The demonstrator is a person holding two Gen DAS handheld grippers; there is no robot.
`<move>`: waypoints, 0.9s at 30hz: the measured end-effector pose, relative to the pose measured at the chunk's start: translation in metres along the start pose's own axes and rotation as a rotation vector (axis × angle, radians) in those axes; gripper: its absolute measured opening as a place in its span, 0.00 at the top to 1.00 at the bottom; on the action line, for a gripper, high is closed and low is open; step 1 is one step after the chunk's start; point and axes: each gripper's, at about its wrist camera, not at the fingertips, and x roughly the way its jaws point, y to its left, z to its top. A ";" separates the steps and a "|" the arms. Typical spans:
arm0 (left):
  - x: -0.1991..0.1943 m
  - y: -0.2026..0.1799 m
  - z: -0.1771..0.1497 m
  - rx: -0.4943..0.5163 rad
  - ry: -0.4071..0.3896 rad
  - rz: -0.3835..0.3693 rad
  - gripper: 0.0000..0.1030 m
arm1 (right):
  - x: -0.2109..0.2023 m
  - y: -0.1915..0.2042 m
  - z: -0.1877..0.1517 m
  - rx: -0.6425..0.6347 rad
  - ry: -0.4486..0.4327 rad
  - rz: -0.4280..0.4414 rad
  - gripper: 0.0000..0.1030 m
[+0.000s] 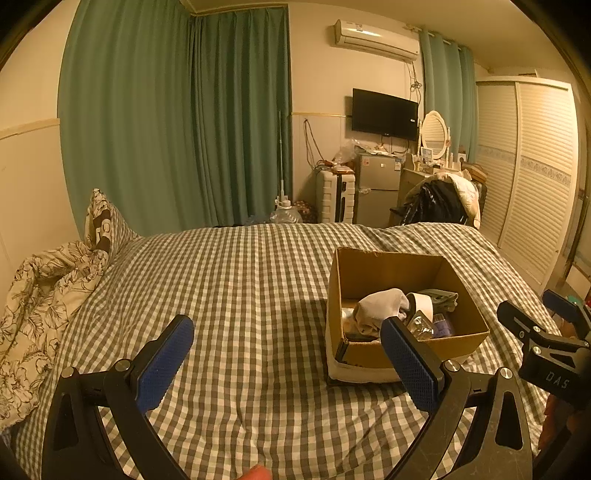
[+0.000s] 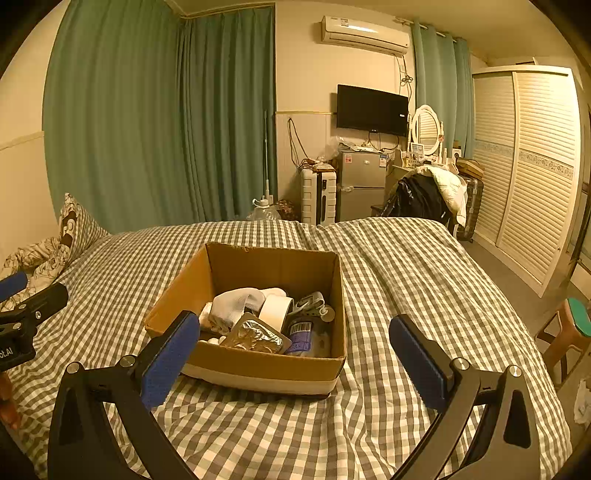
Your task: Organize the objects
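- A bed [image 2: 388, 266] covered in a grey-and-white gingham sheet fills the lower half of both views; the cloth is rumpled into soft folds near the cameras.
- An open cardboard box [image 2: 229, 360] sits on the sheet, to the right of the bed's middle in the left wrist view.
- Inside it lie a pale sock [image 2: 236, 302], a roll of white tape [image 2: 275, 312], a crinkled foil packet [image 2: 255, 338] and a dark bottle with a barcode label [image 2: 303, 332], all heaped together and touching.
- The left gripper [image 1: 286, 338] hangs over bare sheet with its blue-padded jaws spread wide and nothing between them; its right pad overlaps the box's near corner in the view.
- The right gripper [image 2: 295, 334] is likewise spread wide and empty, framing the box's near wall.
- A floral quilt [image 1: 40, 295] and a patterned pillow [image 1: 101, 221] are bunched at the bed's left edge.
- Teal curtains [image 2: 159, 118] cover the far-left wall.
- On the far wall are an air conditioner [image 2: 364, 35] and a dark television [image 2: 371, 109]; below stand a white suitcase [image 2: 317, 197] and a small silver fridge [image 2: 362, 184].
- A louvred white wardrobe [image 2: 532, 166] lines the right side.
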 end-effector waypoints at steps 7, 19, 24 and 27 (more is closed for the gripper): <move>0.003 0.000 -0.003 -0.001 0.011 0.009 0.00 | 0.002 -0.001 0.000 0.004 0.005 0.000 0.00; 0.000 -0.001 -0.003 -0.002 0.001 0.012 0.00 | 0.002 0.000 0.000 0.005 0.001 0.000 0.00; -0.003 -0.003 -0.003 0.002 -0.008 0.011 0.00 | 0.001 0.001 0.001 0.002 -0.001 0.000 0.00; -0.004 -0.004 -0.003 0.005 -0.005 0.012 0.00 | 0.001 0.001 0.000 0.002 -0.001 0.001 0.00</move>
